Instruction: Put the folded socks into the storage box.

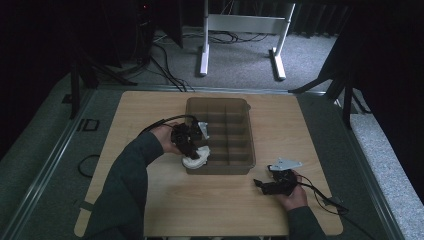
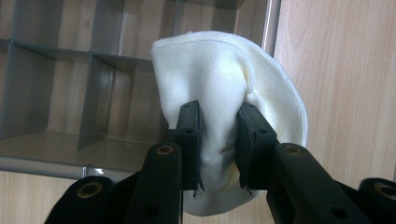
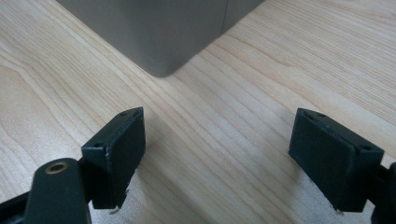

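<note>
Wooden tabletop (image 1: 150, 110) lies bare around the grey divided bin (image 1: 246, 131), where the left gripper (image 1: 192, 145) pinches a bunched white cloth (image 2: 224, 93) at its near-left corner, while the right gripper (image 3: 217, 158) rests wide open, well apart beside the bin.

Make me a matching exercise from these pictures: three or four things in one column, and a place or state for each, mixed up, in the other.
Things:
1. left tool
2. right tool
3. white cloth
4. grey divided bin

States:
A. pinched between two black jaws
B. open, nothing between its jaws
C. sits on the wooden table
D. shut on something soft

Pairs: 1-D, 2-B, 3-A, 4-C
</note>
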The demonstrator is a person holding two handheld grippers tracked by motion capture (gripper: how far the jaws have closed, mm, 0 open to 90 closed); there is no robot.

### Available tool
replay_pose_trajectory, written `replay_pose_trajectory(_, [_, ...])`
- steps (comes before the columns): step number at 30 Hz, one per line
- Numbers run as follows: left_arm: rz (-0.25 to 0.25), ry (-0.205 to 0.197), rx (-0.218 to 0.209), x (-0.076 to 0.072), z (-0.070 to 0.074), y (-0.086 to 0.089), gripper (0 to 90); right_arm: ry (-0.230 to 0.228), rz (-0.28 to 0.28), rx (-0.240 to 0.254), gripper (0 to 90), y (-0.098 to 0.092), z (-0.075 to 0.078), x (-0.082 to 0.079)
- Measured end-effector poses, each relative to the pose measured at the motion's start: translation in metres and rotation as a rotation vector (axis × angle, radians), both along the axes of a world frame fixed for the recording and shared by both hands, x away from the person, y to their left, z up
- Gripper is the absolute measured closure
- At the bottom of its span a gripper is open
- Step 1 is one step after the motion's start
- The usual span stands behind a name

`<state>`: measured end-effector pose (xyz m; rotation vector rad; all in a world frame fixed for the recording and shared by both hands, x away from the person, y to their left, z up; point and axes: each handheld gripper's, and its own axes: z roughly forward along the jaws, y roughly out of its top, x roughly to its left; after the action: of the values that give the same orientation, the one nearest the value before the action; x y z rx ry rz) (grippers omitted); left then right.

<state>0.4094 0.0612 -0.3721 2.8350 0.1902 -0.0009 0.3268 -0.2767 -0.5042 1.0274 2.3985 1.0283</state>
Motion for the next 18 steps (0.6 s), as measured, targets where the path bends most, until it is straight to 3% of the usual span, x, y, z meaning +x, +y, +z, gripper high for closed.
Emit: replay_pose_trajectory(18, [0.003, 0.031, 0.007, 0.0081, -0.0068, -0.0029, 73.5, 0.001, 0.0, 0.0, 18.3, 0.0, 0.0, -0.0001])
